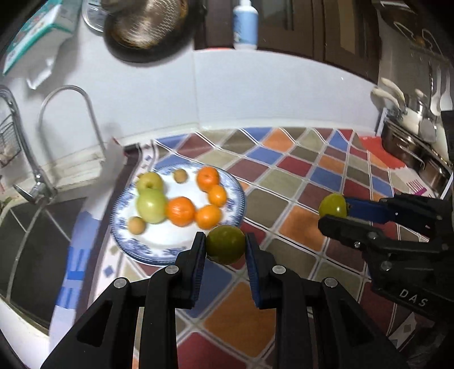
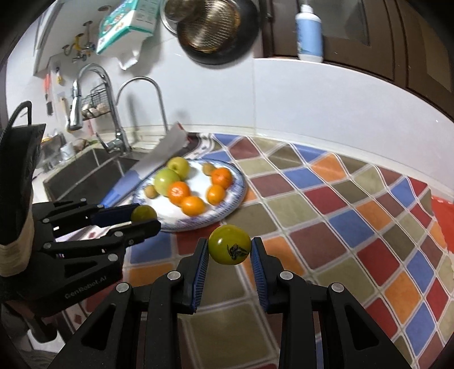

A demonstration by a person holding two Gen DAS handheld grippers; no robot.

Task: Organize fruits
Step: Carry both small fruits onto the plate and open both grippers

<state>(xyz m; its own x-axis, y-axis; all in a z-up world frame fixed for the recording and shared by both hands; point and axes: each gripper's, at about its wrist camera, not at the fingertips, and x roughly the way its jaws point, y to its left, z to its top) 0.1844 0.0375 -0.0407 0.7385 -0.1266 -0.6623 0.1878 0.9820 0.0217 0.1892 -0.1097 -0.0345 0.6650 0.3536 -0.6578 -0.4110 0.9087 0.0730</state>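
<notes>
A blue-patterned plate point(image 1: 235, 195) point(image 2: 239, 181) holds two green apples point(image 1: 151, 205) point(image 2: 167, 180), several oranges point(image 1: 180, 211) point(image 2: 178, 193) and small brownish fruits point(image 1: 136, 225). My left gripper point(image 1: 225, 245) is shut on a dark green tomato point(image 1: 225, 248), held above the plate's near rim; it also shows in the right wrist view point(image 2: 143, 215). My right gripper point(image 2: 229, 248) is shut on a yellow-green tomato point(image 2: 229, 248) with a dark stem scar, above the tablecloth right of the plate; it shows in the left wrist view point(image 1: 333, 208).
A colourful checked tablecloth point(image 2: 326, 204) covers the counter. A sink point(image 2: 85, 176) with faucets point(image 2: 113, 113) lies left of the plate. A pan point(image 2: 218, 31), a bottle point(image 2: 308, 34) and a box point(image 2: 127, 25) stand at the back wall. Steel pots point(image 1: 411, 147) sit at far right.
</notes>
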